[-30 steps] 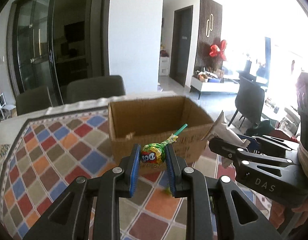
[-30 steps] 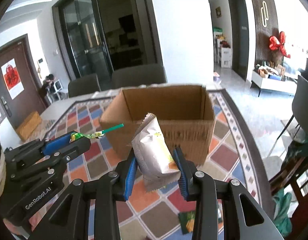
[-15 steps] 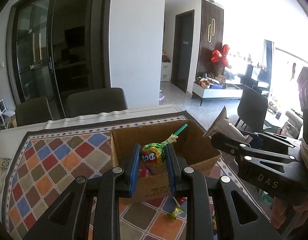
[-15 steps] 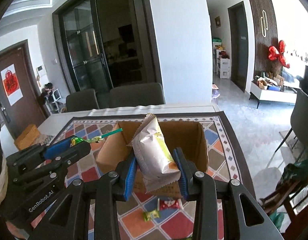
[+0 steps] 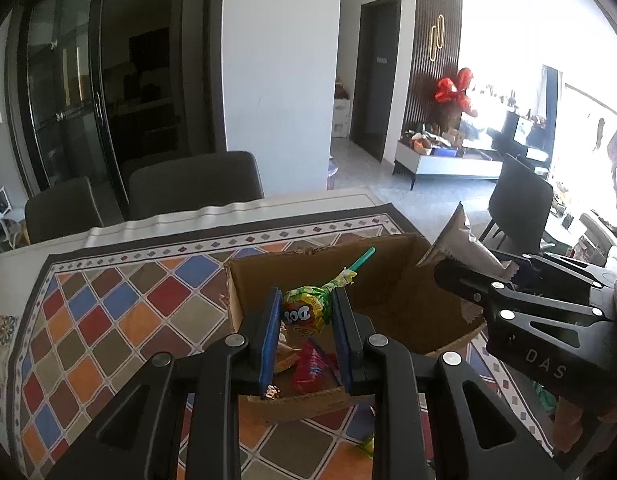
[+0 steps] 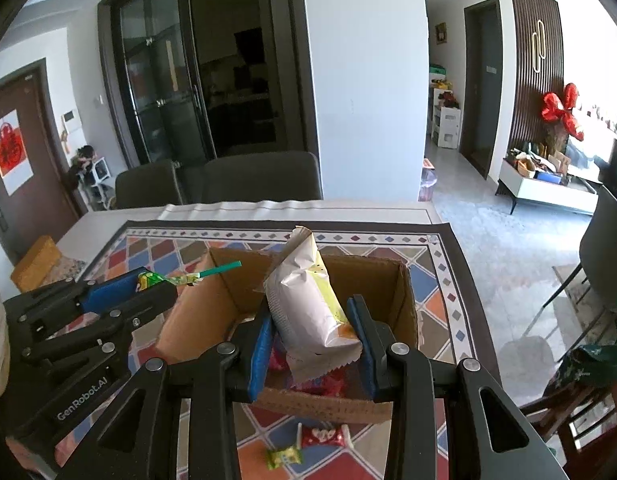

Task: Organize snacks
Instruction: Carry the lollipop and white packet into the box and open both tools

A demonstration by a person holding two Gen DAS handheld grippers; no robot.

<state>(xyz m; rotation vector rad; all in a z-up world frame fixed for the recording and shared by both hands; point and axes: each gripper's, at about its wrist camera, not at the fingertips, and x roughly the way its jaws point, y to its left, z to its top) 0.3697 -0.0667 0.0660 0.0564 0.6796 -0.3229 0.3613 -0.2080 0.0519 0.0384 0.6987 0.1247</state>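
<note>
My left gripper (image 5: 304, 312) is shut on a green-wrapped lollipop (image 5: 306, 312) with a teal stick, held above the open cardboard box (image 5: 388, 276). My right gripper (image 6: 310, 322) is shut on a white and yellow snack packet (image 6: 308, 308), also above the box (image 6: 404, 300). Red-wrapped snacks (image 5: 312, 368) lie inside the box. In the right wrist view the left gripper (image 6: 148, 284) is at the left over the box's edge; in the left wrist view the right gripper (image 5: 468, 272) is at the right.
The box stands on a checkered tablecloth (image 5: 108, 320). A red candy (image 6: 322, 436) and a green candy (image 6: 284, 458) lie on the cloth in front of the box. Dark chairs (image 6: 260, 178) stand behind the table. A small yellow box (image 6: 34, 264) sits at far left.
Both grippers have risen and moved forward from in front of the box to above it, so its inside now shows. Each still holds its snack.
</note>
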